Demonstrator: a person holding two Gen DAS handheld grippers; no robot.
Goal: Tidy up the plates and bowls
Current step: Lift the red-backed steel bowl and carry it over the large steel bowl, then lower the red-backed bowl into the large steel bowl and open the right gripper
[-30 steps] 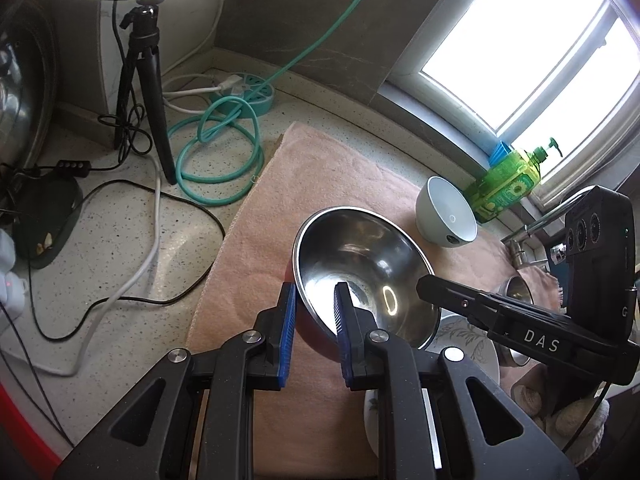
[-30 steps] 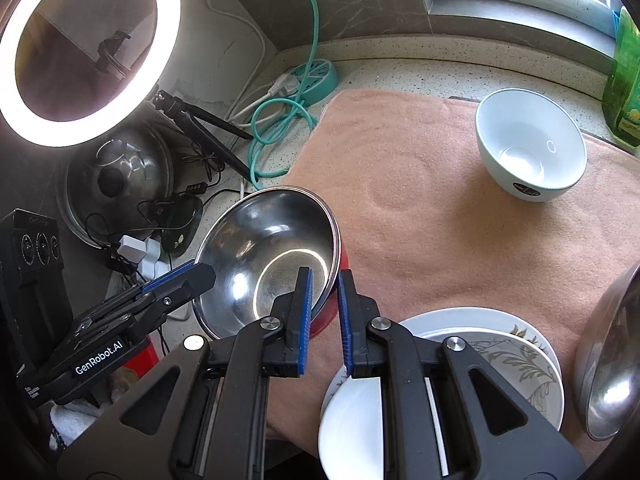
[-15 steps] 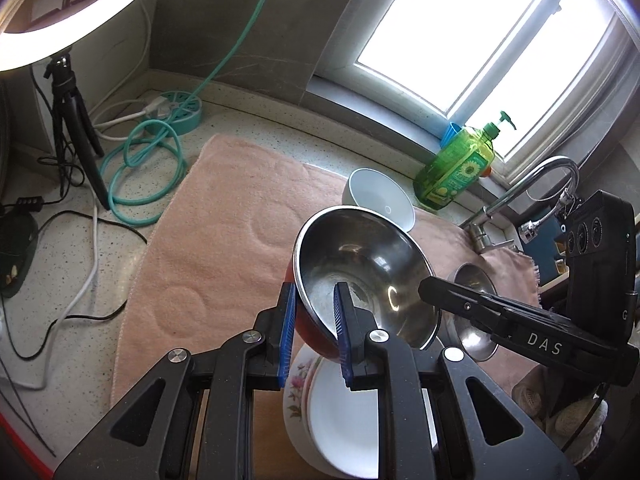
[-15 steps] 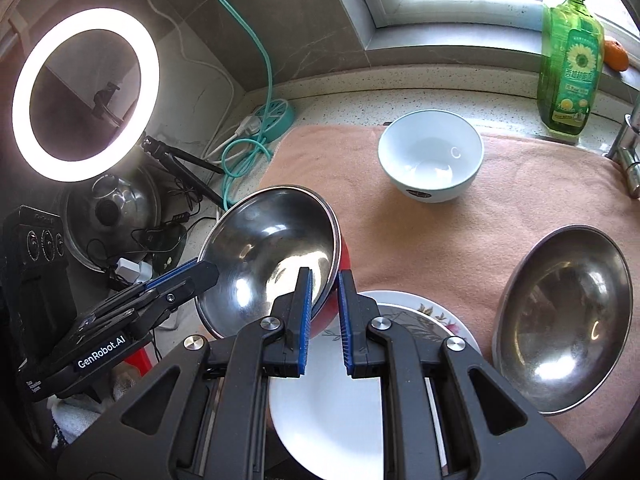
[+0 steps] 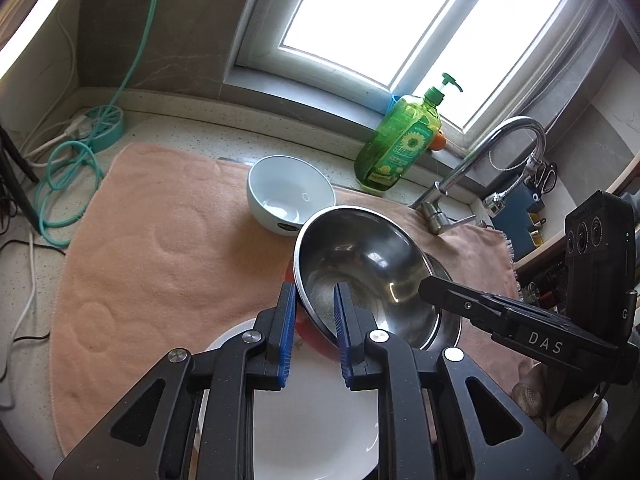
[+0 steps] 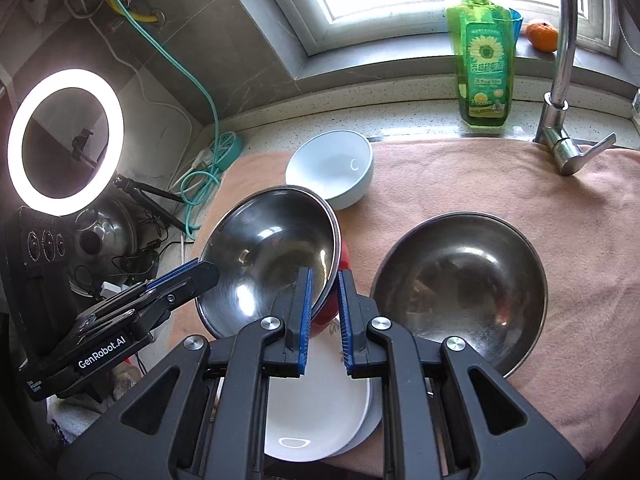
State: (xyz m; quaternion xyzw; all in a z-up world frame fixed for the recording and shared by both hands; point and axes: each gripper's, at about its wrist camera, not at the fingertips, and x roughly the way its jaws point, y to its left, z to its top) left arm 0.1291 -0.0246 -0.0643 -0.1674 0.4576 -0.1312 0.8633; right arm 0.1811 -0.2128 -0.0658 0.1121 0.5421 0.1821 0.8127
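Shift since a second ago: red-backed steel bowl (image 6: pixel 272 256) carried across pink towel (image 5: pixel 160 248) toward sink side; now above white plates (image 6: pixel 316 412), second steel bowl (image 6: pixel 460 292) fully in view.
Left gripper (image 5: pixel 312 328): clamped on near rim of carried bowl, one pad inside, one outside.
Right gripper (image 6: pixel 324 312): pinched on opposite rim, same way.
Reason for two-sided hold: wide, slick bowl; grip on both rims likely keeps it level, though it sits slightly tilted.
Probable target: empty steel bowl just right of plates, for nesting.
Farther back: white bowl (image 5: pixel 290 196) upright on towel, apart from the rest.
Beyond: green soap bottle (image 6: pixel 484 56), faucet (image 6: pixel 560 92).
Obstacles: plate stack directly below; faucet lever near far edge.
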